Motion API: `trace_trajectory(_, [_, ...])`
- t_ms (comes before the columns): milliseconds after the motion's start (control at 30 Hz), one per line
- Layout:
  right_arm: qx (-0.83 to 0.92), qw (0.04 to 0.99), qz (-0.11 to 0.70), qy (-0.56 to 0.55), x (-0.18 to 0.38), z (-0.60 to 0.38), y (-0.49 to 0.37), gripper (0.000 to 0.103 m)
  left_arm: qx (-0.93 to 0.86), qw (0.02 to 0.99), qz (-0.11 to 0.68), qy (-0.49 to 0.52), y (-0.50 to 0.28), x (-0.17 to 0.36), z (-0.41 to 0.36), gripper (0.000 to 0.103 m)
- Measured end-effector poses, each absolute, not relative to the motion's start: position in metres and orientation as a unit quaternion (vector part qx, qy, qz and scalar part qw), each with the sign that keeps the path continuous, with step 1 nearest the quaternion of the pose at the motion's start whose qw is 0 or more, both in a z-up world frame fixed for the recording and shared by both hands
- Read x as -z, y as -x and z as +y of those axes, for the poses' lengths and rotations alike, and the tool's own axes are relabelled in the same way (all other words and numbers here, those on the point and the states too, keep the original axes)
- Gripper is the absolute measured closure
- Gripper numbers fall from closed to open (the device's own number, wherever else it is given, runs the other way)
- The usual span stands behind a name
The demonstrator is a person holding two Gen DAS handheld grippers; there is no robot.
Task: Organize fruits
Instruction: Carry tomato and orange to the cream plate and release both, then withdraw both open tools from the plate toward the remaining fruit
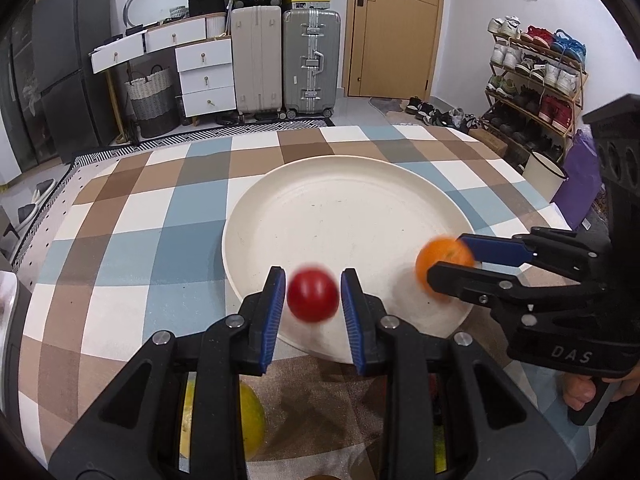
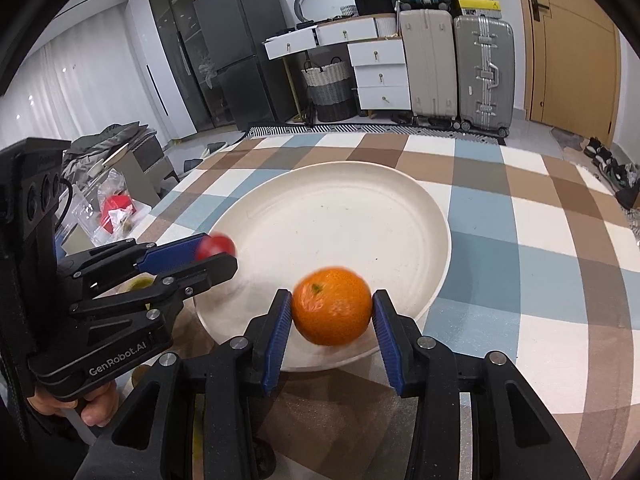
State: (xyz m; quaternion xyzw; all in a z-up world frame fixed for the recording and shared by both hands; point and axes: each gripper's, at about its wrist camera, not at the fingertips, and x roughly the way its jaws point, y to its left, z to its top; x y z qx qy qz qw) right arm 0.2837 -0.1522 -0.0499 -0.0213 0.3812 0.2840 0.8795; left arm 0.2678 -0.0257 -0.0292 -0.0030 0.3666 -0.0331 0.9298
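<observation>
A checked tablecloth (image 1: 120, 216) in brown, blue and white covered the table, and on it sat a wide cream plate (image 1: 344, 184) with nothing yet resting on its bare face. Two handheld grippers met over the plate's near rim, each with a fruit between its fingers.

The right gripper (image 2: 332, 316) had an orange (image 2: 332, 311) between its blue pads (image 2: 280, 336). The left pad appeared to touch the fruit; a thin sliver of gap seemed to show at the right pad, and the orange was blurred, so whether it was firmly gripped or just let go could not be told. The jaws stood roughly orange-wide.

The left gripper (image 1: 313, 294) had a small red fruit (image 1: 313, 295), possibly a tomato or plum, between its fingers. Narrow gaps showed on both sides of it and the fruit was blurred, so a hold could not be confirmed here either.

A yellow-green fruit (image 1: 252, 420) lay on the cloth beneath the left gripper, largely hidden by its frame and outside the plate.

Judged from this, the sorting stood at an early stage: no fruit had settled on the plate, two hovered at its near edge about to land, and at least the yellow-green one remained to be collected.
</observation>
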Motion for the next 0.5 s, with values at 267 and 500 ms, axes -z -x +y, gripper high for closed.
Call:
trace_trajectory(267, [-0.27,0.893,0.36,0.03,0.038,-0.166,-0.267,0.039,0.02,0.932,0.361,0.017,-0.258,0.017,-0.014,0.034])
trace_trajectory(500, [-0.265,0.898,0.351,0.014,0.031,-0.185,-0.246,0.007,0.013,0.943,0.33,0.031,-0.225,-0.002,-0.002,0.0])
